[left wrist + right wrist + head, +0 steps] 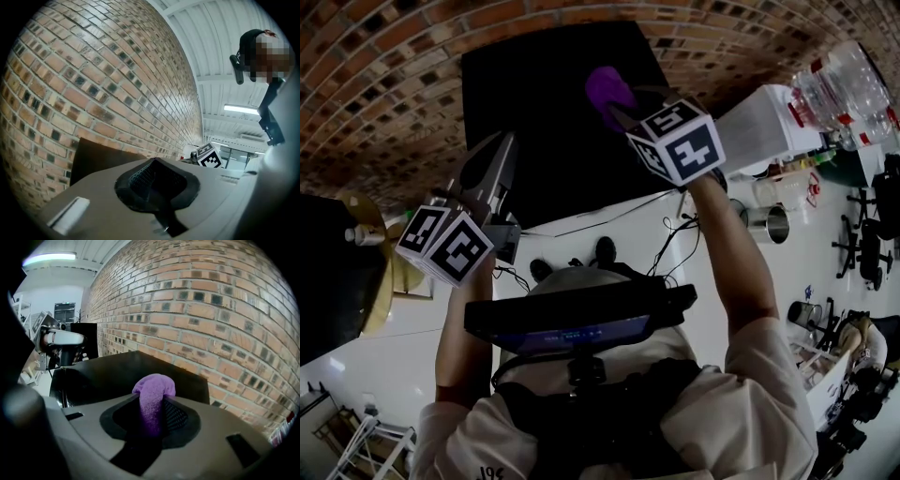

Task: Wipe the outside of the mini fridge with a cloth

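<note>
The black mini fridge (553, 112) stands against the brick wall; its flat top fills the upper middle of the head view. My right gripper (614, 101) is shut on a bunched purple cloth (607, 90), which hangs over the fridge top near its right side. In the right gripper view the purple cloth (152, 401) sticks up between the jaws, above the dark fridge top (117, 373). My left gripper (492, 164) is shut with nothing in it, pointing at the fridge's left edge. The fridge's corner (93, 157) shows dark behind its jaws in the left gripper view.
A brick wall (384, 84) runs behind the fridge. A white box (764, 127) and clear plastic bottles (839, 89) stand to the right, with a metal cup (766, 223) near them. Cables (609, 220) trail on the white floor. A brass-coloured disc (375, 262) sits at left.
</note>
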The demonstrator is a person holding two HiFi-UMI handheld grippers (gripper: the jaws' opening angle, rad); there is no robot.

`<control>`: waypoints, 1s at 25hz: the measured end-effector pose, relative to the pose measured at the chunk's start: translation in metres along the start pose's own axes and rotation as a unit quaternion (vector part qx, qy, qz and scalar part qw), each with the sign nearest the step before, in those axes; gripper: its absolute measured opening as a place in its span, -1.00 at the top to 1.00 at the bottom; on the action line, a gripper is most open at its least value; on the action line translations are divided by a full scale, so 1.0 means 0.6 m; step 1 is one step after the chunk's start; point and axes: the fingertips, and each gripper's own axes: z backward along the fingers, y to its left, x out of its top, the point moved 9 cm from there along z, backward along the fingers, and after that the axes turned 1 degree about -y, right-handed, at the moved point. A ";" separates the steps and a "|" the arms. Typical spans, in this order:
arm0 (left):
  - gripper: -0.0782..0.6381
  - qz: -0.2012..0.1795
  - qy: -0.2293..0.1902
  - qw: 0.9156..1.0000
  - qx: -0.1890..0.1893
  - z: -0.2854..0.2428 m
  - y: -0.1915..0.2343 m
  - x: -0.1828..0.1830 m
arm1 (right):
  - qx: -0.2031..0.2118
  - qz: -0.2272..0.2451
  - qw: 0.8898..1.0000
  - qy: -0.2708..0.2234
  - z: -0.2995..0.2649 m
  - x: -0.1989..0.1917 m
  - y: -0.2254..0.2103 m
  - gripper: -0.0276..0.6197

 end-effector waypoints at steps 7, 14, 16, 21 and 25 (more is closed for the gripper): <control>0.76 -0.004 0.006 1.000 -0.006 -0.012 -0.008 0.001 | -0.030 -0.014 0.999 0.011 0.027 -0.030 -0.047 0.51; 0.76 -0.003 0.009 1.000 -0.010 -0.013 -0.011 0.000 | -0.056 -0.024 0.998 0.030 0.047 -0.055 -0.083 0.51; 0.76 -0.004 0.009 1.000 -0.009 -0.012 -0.012 0.001 | -0.063 -0.029 0.997 0.032 0.051 -0.062 -0.095 0.51; 0.76 -0.003 0.005 1.000 -0.007 -0.001 -0.008 0.003 | -0.098 -0.034 0.994 0.037 0.068 -0.076 -0.116 0.51; 0.76 -0.005 0.003 1.000 0.004 0.013 0.000 0.008 | -0.129 -0.032 0.990 0.036 0.085 -0.078 -0.130 0.51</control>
